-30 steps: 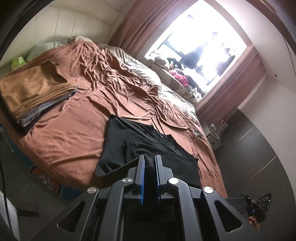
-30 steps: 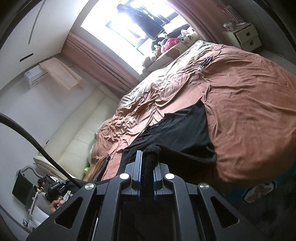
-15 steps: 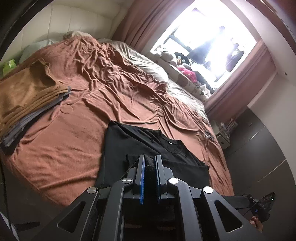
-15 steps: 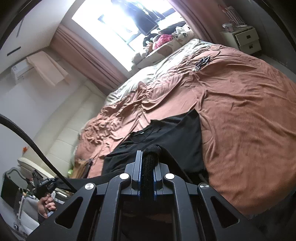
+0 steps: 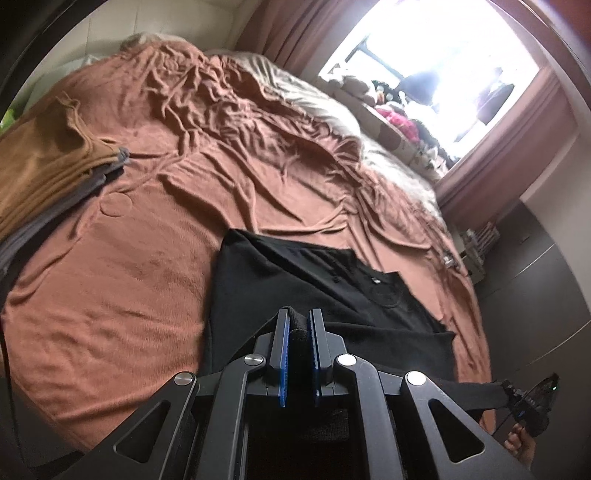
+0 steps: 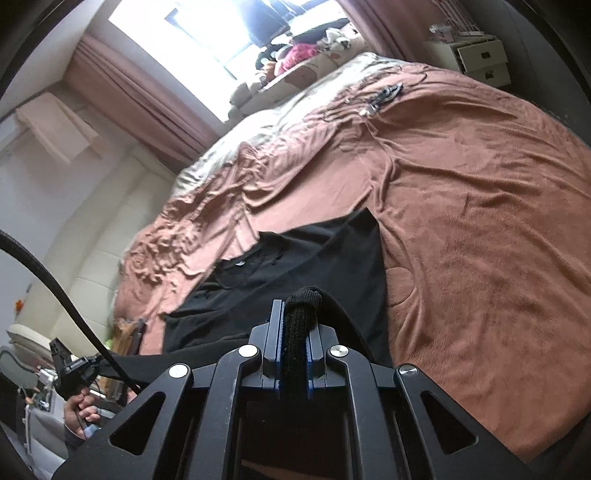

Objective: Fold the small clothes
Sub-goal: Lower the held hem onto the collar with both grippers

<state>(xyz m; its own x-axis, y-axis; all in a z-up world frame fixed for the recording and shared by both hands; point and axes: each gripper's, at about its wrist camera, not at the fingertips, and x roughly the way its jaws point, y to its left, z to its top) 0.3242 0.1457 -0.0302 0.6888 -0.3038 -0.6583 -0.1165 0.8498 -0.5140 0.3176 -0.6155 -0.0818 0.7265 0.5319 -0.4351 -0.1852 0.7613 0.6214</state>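
Black shirt (image 5: 325,291) spread on the brown blanket (image 5: 140,266) of the bed, near the bed's near edge, neckline with a small label facing up toward the far side. Lower hem lifted off the blanket and stretched taut between the two tools. Left tool (image 5: 298,325) clamped tight on a bunched fold of the black fabric, blue pads pressing both sides. Right tool (image 6: 295,321) likewise clamped on a thick ribbed roll of the same shirt, the roll poking out past the tips. Stack of folded clothes (image 5: 44,173), tan on top and grey beneath, sitting at the bed's left edge, well apart from the shirt. Blanket heavily wrinkled toward the far side, a pale sheet (image 5: 317,107) showing beyond it. Bright window (image 6: 207,26) with reddish curtains behind the bed.
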